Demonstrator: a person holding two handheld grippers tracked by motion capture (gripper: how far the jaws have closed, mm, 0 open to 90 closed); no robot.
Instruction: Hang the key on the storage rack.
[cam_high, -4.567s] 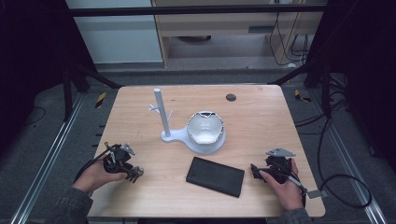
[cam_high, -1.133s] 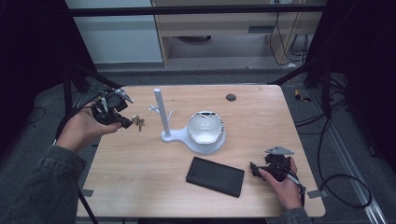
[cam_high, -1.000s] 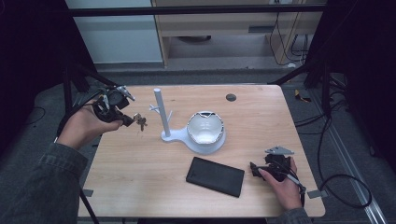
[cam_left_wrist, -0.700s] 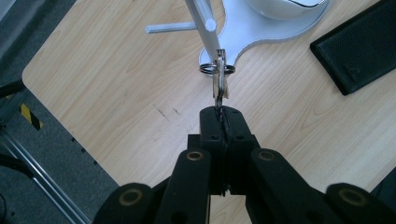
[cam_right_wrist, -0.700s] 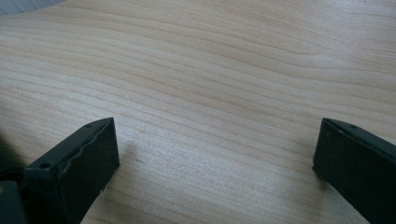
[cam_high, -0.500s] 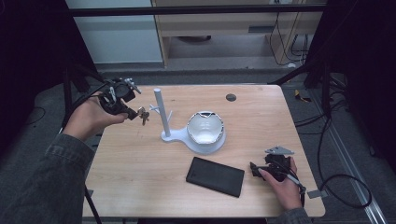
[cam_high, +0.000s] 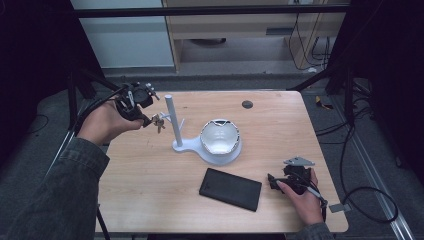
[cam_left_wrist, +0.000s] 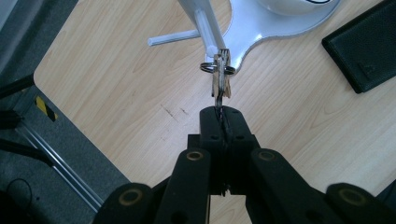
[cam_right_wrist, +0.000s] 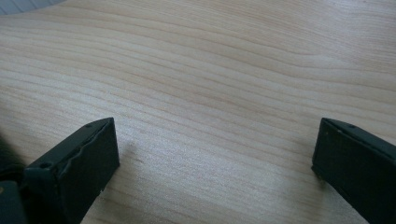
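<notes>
Change: my left tongs (cam_high: 145, 119) have carried the keys (cam_left_wrist: 220, 77) up from the surface (cam_high: 150, 190) to the stand's peg (cam_left_wrist: 208, 29).
Grip: clamped on a key blade.
Right tongs (cam_high: 273, 182): parted, idle.
Meaning: ring nearly hooked.

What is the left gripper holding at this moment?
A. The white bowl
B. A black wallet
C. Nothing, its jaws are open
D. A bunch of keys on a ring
D. In the left gripper view, the left gripper is shut on the keys, whose ring is right at a peg of the white stand.
</notes>
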